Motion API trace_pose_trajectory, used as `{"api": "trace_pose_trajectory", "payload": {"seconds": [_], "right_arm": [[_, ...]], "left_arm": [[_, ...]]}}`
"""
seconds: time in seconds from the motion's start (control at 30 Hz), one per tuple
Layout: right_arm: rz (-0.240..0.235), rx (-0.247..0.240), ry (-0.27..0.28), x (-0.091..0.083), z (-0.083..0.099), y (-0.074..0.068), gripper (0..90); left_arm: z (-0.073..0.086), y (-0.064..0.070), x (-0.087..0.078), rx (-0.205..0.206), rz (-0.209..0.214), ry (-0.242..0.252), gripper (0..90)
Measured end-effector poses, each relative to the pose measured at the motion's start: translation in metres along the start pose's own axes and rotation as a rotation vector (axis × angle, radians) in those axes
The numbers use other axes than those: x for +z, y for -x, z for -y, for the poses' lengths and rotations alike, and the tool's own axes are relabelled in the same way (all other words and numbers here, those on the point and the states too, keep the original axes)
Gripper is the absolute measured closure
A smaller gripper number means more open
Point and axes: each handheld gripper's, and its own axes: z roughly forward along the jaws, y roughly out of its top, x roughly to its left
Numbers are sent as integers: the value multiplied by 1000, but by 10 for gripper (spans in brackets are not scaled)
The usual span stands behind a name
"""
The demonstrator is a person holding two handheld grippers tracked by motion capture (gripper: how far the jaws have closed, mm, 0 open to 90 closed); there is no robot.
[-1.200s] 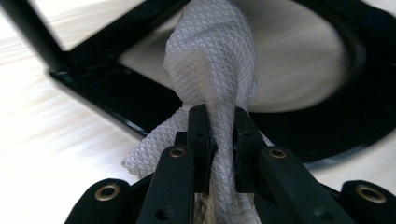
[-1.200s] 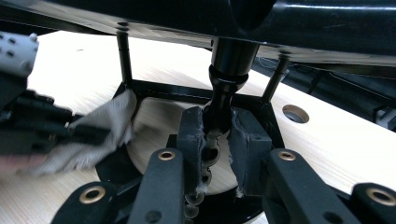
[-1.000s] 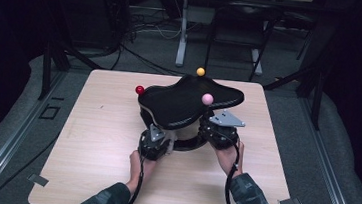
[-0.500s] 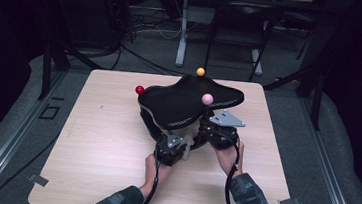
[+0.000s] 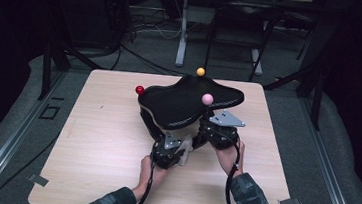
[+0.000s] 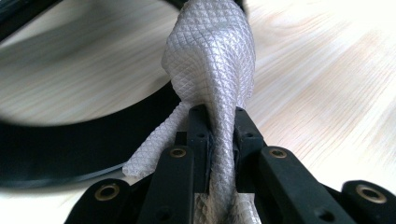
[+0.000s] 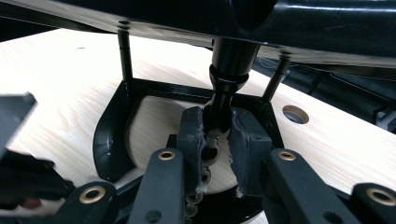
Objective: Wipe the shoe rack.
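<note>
From the high view, my left gripper (image 5: 177, 149) sits at the near edge of the black stand (image 5: 189, 103) in the middle of the table (image 5: 95, 139), pinching a grey cloth (image 5: 185, 145); my right gripper (image 5: 214, 133) is tucked under the stand's top just beside it. A second ago my left gripper was further left, at the stand's left leg; it has moved in toward the right one.

In the left gripper view, my jaws are pressed together on the quilted cloth (image 6: 215, 70), which bunches up above them, the stand's base (image 6: 70, 154) behind.

In the right gripper view, my jaws clamp the stand's black post (image 7: 224, 93) above its base frame (image 7: 112, 135). I judge the wiping barely begun, with most of the stand left
</note>
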Motion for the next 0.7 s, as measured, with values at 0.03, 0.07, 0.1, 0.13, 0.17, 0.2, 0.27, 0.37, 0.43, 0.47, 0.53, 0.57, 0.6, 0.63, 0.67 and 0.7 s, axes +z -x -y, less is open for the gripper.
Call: {"api": "trace_pose_trajectory", "payload": {"seconds": [0.03,0.07,0.1,0.13,0.17,0.2,0.27,0.37,0.43,0.47,0.53,0.57,0.6,0.63,0.67,0.7], "right_arm": [[-1,0,0,0,0,0,747],[-1,-1,0,0,0,0,747],[-2,-1,0,0,0,0,747],[-1,-1,-1,0,0,0,748],[-2,-1,-1,0,0,0,748],[-2,-1,-1,0,0,0,748],[-3,-1,-1,0,0,0,748],[-4,-2,0,-1,0,1,748],[-4,-1,-1,-1,0,1,748],[-2,-2,0,-1,1,1,748],[-2,0,-1,-2,1,2,748],[-11,3,2,-2,1,2,748],[-11,3,2,-2,1,2,748],[7,0,-6,-4,2,2,748],[7,0,-6,-4,2,2,748],[-22,3,-1,-4,2,4,747]], "left_arm": [[2,-2,-3,-20,-4,-1,806],[4,-7,-7,-10,-12,-6,806],[6,-10,-10,-15,-19,-9,806],[8,-14,-13,-22,-24,-11,806],[10,-18,-16,-33,-30,-12,806],[10,-18,-16,-33,-30,-12,806],[12,-30,-25,-56,-42,-12,806],[13,-41,-34,-66,-67,-8,805],[13,-46,-37,-73,-80,-2,806],[14,-50,-40,-67,-96,0,806],[16,-61,-44,-89,-122,3,806],[18,-66,-46,-92,-135,4,806],[18,-66,-46,-92,-135,4,806],[19,-72,-47,-106,-145,3,805],[19,-72,-47,-106,-145,3,805],[21,-77,-48,-116,-159,3,806]]}}
